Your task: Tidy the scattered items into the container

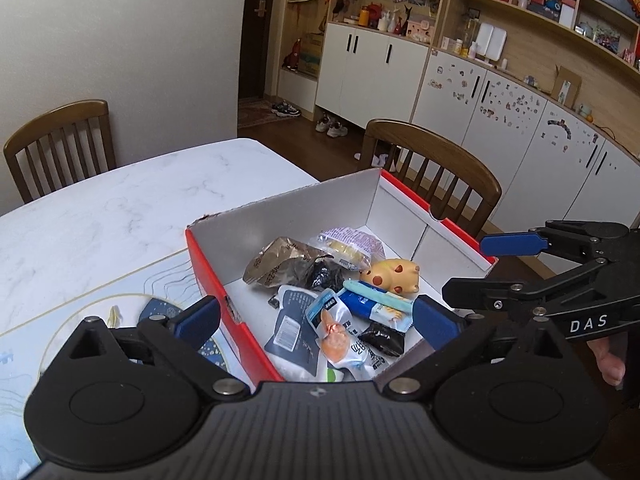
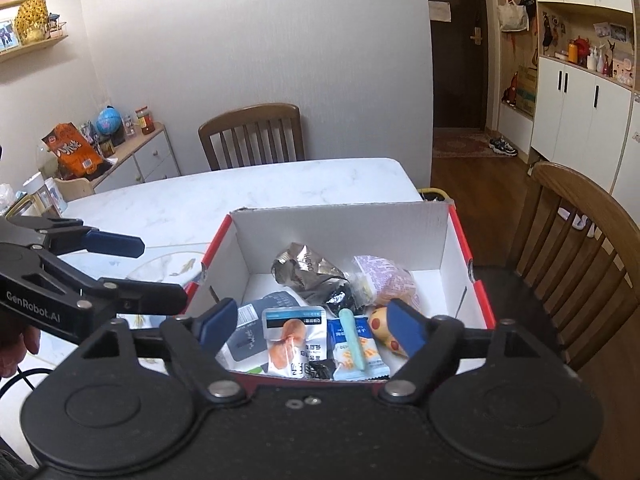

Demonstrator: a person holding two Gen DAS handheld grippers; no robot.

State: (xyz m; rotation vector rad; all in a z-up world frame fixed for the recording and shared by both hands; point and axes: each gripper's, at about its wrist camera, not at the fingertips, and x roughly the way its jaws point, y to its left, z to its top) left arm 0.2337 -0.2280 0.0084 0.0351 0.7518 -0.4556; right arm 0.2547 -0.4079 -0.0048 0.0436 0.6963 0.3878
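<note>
Left gripper (image 1: 316, 316) and right gripper (image 2: 312, 320) jaws wide, empty, above red-and-white cardboard box (image 2: 344, 236) at 12 o'clock holding snack packets (image 2: 296, 340).

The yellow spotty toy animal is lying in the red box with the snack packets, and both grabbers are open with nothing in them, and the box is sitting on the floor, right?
Almost. The red box isn't on the floor; it sits on the white marble table, as the right wrist view shows. The rest holds: the yellow spotty toy lies inside with the snack packets, and the left gripper and right gripper are open and empty.
</note>
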